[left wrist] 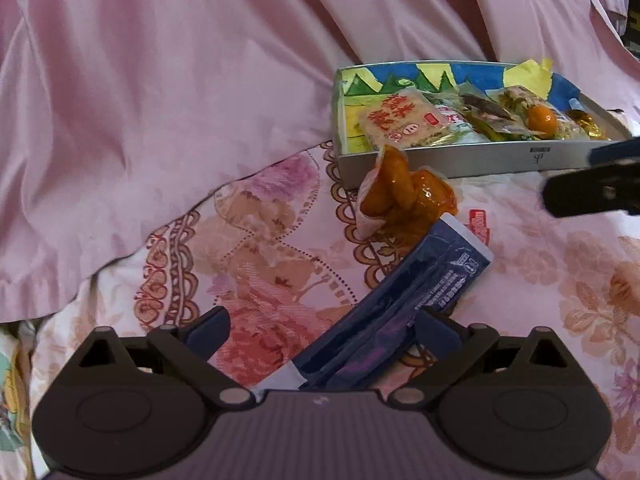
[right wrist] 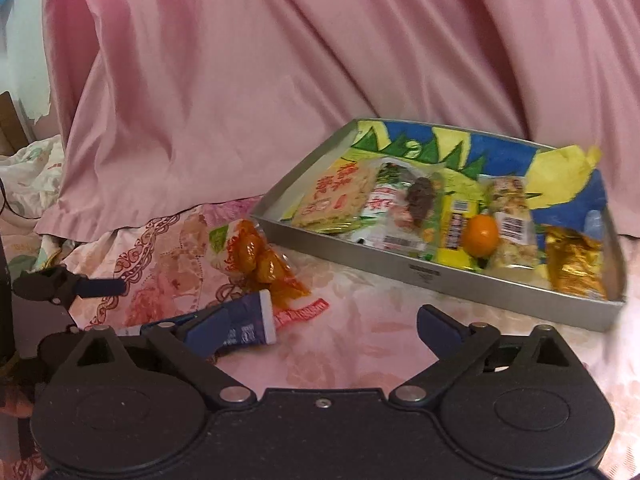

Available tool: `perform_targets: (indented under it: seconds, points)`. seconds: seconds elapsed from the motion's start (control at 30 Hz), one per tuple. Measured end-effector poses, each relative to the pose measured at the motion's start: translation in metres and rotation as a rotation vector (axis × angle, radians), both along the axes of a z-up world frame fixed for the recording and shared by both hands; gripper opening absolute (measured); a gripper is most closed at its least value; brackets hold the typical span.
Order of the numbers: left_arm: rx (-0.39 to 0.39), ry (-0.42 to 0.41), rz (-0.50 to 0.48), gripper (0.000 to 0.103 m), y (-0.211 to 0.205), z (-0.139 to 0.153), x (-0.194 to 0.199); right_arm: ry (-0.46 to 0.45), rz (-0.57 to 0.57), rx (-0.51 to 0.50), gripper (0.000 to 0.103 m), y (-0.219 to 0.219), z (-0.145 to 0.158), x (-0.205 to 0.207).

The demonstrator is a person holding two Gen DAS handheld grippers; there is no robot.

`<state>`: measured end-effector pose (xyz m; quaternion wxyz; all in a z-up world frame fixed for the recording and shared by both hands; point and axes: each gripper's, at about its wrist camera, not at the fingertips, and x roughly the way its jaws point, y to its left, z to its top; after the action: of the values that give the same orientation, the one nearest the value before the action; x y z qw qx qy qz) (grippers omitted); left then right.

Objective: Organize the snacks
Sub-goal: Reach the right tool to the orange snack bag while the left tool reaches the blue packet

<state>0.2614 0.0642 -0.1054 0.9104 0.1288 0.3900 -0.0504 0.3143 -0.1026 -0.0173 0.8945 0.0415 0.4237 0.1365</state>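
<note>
A dark blue snack packet [left wrist: 400, 300] lies slantwise on the floral sheet, between the spread fingers of my left gripper [left wrist: 323, 328], which is open; its right finger touches the packet's edge. Just beyond lies a clear pack of orange glazed snacks [left wrist: 400, 196] [right wrist: 260, 264]. Behind it stands a silver tray [left wrist: 480, 156] [right wrist: 440, 276] holding a rice-cracker pack [left wrist: 400, 120] [right wrist: 336, 196], a small orange fruit [left wrist: 542, 118] [right wrist: 482, 234] and a gold wrapper [right wrist: 576, 268]. My right gripper [right wrist: 324, 328] hovers open over bare sheet before the tray, the blue packet [right wrist: 248, 320] by its left finger.
A pink satin quilt [left wrist: 180, 120] [right wrist: 280, 80] rises behind the tray and the snacks. The floral sheet [left wrist: 560, 280] [right wrist: 360, 360] spreads in front. Rumpled white cloth [right wrist: 32, 176] lies far left. The tray's inside is lined with blue, green and yellow paper.
</note>
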Motion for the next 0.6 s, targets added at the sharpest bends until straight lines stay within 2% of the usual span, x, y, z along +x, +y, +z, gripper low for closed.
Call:
perform_targets:
  seconds: [0.13,0.27,0.4,0.6]
  points:
    - [-0.026,0.028,-0.029,0.087,-0.001,-0.003,0.001,0.003,0.030,0.026,0.093,0.010,-0.006,0.016]
    - [-0.090,0.074,-0.013,0.076,0.002,-0.001,0.003,0.026,0.057,0.061,0.088,0.020,-0.016,0.033]
    - [-0.157,0.135,0.060,0.076,0.011,-0.003,0.008,0.045,0.092,0.070,0.085,0.031,-0.028,0.046]
    - [-0.163,0.150,0.087,0.075,0.014,-0.003,0.009,0.077,0.143,0.063,0.084,0.053,-0.038,0.071]
